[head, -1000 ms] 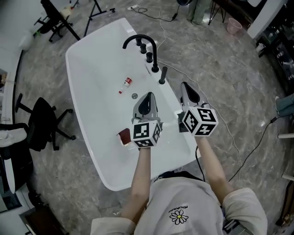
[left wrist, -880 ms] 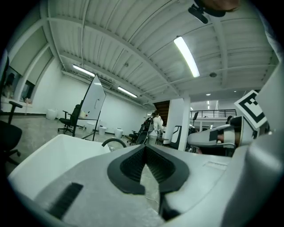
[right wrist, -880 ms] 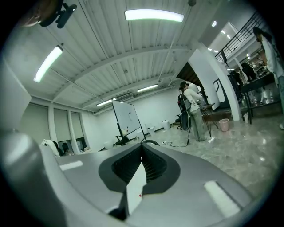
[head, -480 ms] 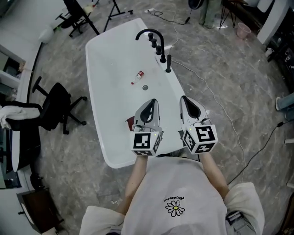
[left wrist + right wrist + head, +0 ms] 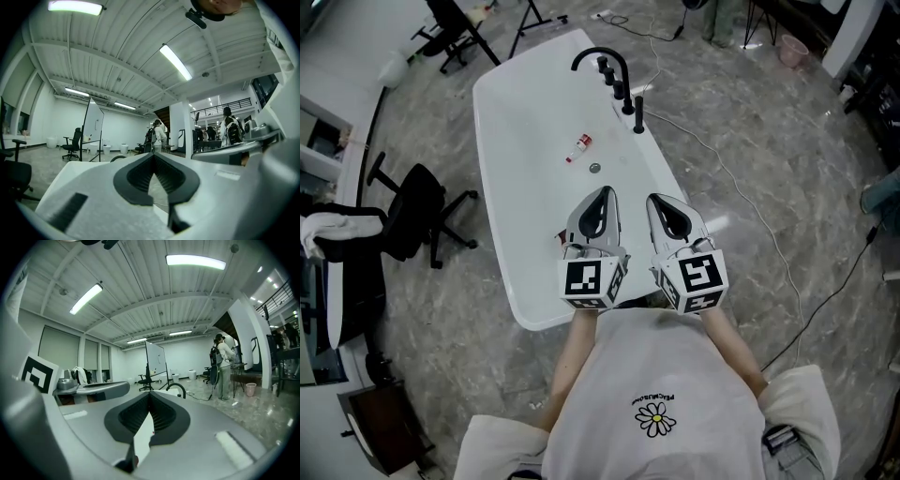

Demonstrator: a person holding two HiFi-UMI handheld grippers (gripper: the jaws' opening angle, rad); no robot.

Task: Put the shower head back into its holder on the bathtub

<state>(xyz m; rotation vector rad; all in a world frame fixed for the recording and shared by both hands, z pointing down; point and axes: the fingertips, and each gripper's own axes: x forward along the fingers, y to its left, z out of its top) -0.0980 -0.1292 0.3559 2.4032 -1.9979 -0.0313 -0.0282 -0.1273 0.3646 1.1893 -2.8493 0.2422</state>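
The white bathtub (image 5: 502,187) runs from my body to the top of the head view. At its far right rim stands a black arched faucet (image 5: 598,58) with black knobs (image 5: 620,89). Beside them a black stick-shaped shower head (image 5: 638,113) stands upright on the rim. My left gripper (image 5: 602,193) and right gripper (image 5: 655,200) hover side by side over the tub's near end, both shut and empty. They point level toward the faucet, well short of it. In the right gripper view the jaws (image 5: 150,394) meet, with the faucet (image 5: 176,389) beyond.
A small bottle with a red cap (image 5: 578,146) lies in the tub near the drain (image 5: 594,168). A reddish object (image 5: 563,240) peeks out left of my left gripper. A black office chair (image 5: 412,220) stands left of the tub, and a cable (image 5: 741,202) crosses the floor on the right.
Both grippers have drawn back from the faucet end toward my body. The right one has come closer to the left. Both stayed shut.
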